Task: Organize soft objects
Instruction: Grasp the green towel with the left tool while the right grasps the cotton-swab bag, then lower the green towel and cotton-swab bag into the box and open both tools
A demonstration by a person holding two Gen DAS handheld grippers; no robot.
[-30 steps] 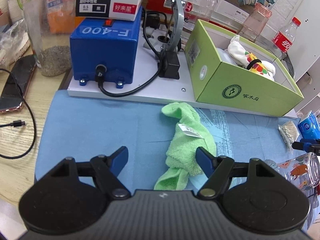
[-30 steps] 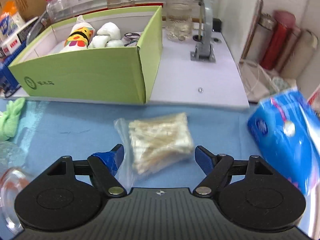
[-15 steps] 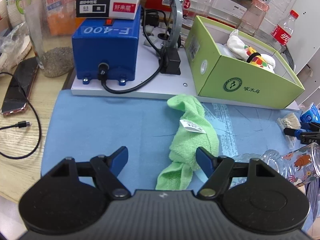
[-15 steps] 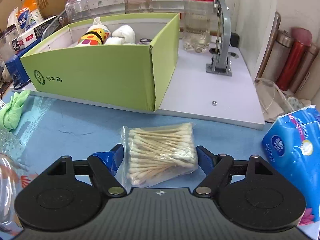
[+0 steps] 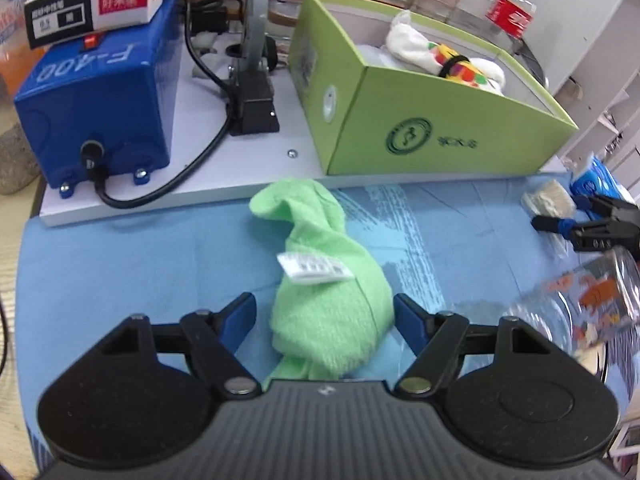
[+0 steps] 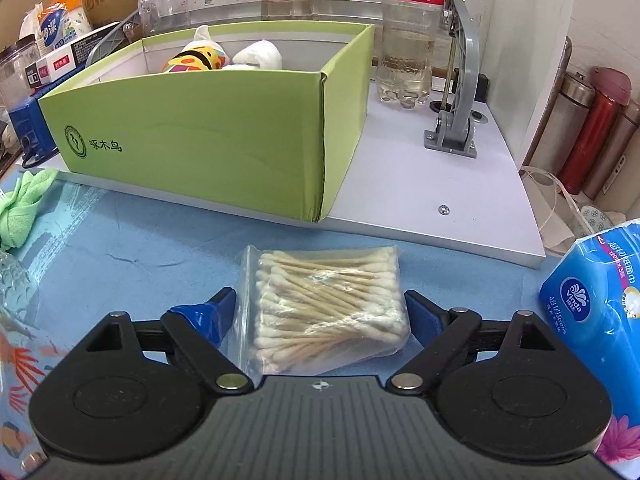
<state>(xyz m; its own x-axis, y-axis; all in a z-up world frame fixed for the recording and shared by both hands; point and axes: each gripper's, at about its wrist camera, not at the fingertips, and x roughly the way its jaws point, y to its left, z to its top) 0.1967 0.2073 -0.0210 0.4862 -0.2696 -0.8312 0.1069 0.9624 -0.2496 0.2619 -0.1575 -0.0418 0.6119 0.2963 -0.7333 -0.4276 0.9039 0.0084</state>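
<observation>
A green towel [image 5: 320,280] with a white tag lies on the blue mat [image 5: 140,272]. My left gripper [image 5: 325,312] is open, with the towel's near end between its fingers. A clear bag of cotton swabs [image 6: 328,304] lies on the mat between the open fingers of my right gripper [image 6: 320,312]. The green box [image 6: 208,148] stands behind on a white board, holding a colourful soft toy [image 6: 196,60] and white soft things. The box also shows in the left wrist view [image 5: 420,120], as does the right gripper [image 5: 560,224].
A blue machine [image 5: 96,100] with a black cable stands left of the box. A patterned glass [image 5: 592,304] lies on the mat at the right. A blue tissue pack [image 6: 592,300], a cola bottle [image 6: 412,32] and flasks [image 6: 596,128] are at the right.
My left gripper moved forward and right so the towel now lies between its fingers. My right gripper moved closer over the swab bag. Both stay open.
</observation>
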